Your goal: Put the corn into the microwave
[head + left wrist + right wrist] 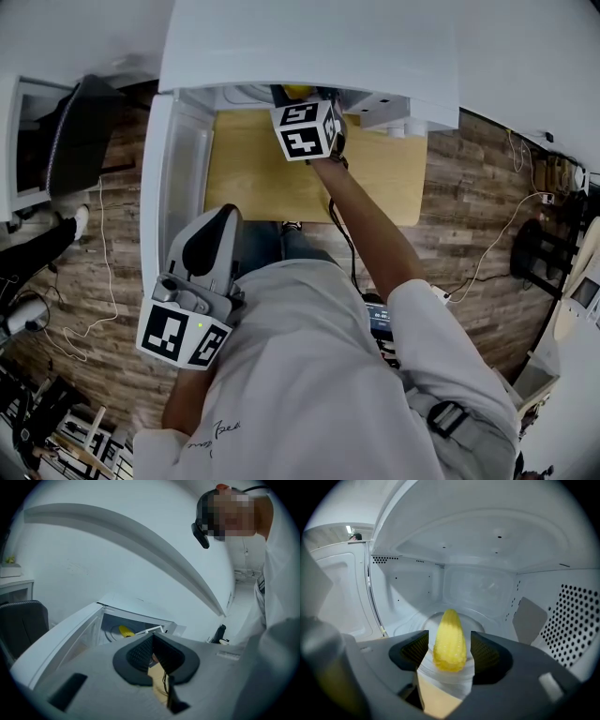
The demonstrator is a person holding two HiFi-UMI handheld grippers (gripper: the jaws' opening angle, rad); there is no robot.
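The right gripper [449, 638] sits inside the open microwave [478, 588], jaws parted just wider than the corn [450, 646], which seems to lie free on the turntable [483, 619] between them. The left gripper [153, 639], closed and empty, hangs clear of the doorway.

We wear a white short-sleeved T-shirt [309, 375] with small dark script on it, dark trousers [264, 246] and a black strap [450, 417] with a buckle. Our left gripper [152, 654] and right gripper [449, 653] are grey-bodied with black ribbed jaws. The left cube [183, 335] and right cube [305, 129] are white with black square markers. A thin black cable [343, 236] lies beside our right forearm.
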